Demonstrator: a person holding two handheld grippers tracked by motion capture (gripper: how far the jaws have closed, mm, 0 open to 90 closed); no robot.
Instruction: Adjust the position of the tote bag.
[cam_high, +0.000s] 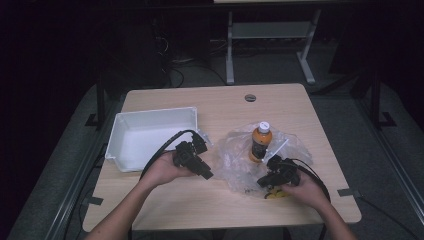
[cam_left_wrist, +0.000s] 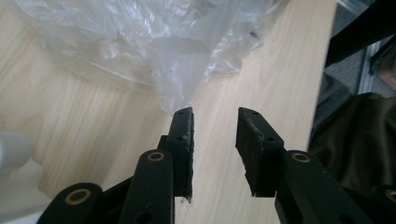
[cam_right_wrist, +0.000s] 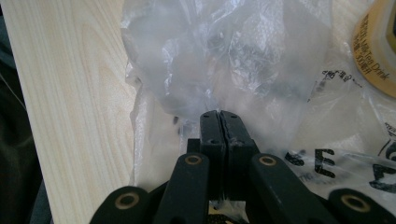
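Plastic bag: clear, thin, crinkled film is being spread in a loose heap on the right half of the table, around the bottle; black printed letters are being shown on it in the right gripper view.
Bottle: 1 orange drink bottle with a white cap is being kept upright in the middle of the bag; whether film is lying under it or around it cannot be told.
Right gripper: the right gripper is being held low at the bag's near edge, and its 2 black jaws are being pressed together on a fold of the film, which is being pulled up into a small peak.
Left gripper: the left gripper is being held just beside the bag's left edge with its jaws spread; a pointed flap of film is being touched by 1 jaw tip, but nothing is being pinched.
Progress: as judged, 1 edge of the bag is already being held, while the second edge is not yet being taken; opening or drawing the bag about the bottle is being left to do.
Table: pale wood-grain laminate, smooth and matte.
Bin: 1 white, rigid, rectangular plastic bin is being left empty at the table's left side, well apart from the bottle.
Small item: something yellow is being glimpsed under the right hand; its kind cannot be told.
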